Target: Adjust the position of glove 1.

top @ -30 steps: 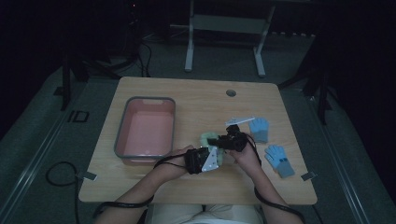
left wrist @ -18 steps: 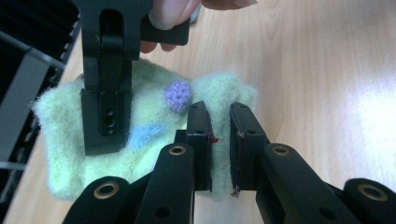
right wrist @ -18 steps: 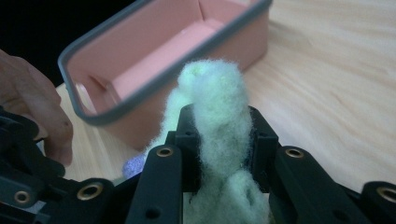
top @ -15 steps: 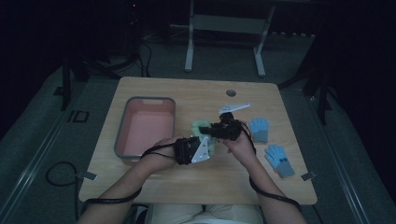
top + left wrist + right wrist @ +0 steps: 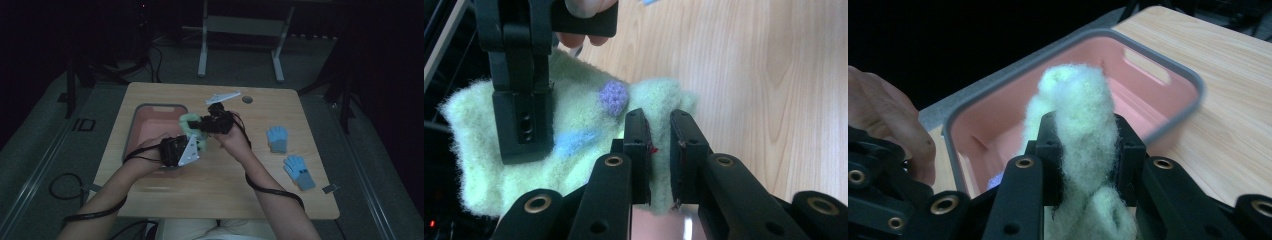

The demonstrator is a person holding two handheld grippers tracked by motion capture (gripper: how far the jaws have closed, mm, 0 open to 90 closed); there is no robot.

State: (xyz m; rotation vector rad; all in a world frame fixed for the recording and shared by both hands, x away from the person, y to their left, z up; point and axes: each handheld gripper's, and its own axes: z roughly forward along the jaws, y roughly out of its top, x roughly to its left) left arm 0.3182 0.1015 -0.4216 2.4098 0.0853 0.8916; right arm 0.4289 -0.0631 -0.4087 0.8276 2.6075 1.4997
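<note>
1. High view: pale green mitten (image 5: 192,131) hangs above the desk (image 5: 260,190), strung between both claws, beside the pink tray (image 5: 150,125);
2. right claw (image 5: 1083,150) pinches its bunched edge at 12 o'clock;
3. left claw (image 5: 659,150) clamps another edge, mitten spreading toward 10 o'clock.

- A wooden table (image 5: 280,195) with rounded corners, a small round grommet (image 5: 247,99) near its 12 o'clock edge.
- A pink bin with a grey rim (image 5: 150,107) at the table's 9 o'clock side.
- A pair of blue gloves at 3 o'clock: one (image 5: 276,138) farther, one (image 5: 299,171) nearer.
- A white flat piece (image 5: 223,96) at 12 o'clock.
- A metal stand (image 5: 240,30) on the floor beyond.
</note>
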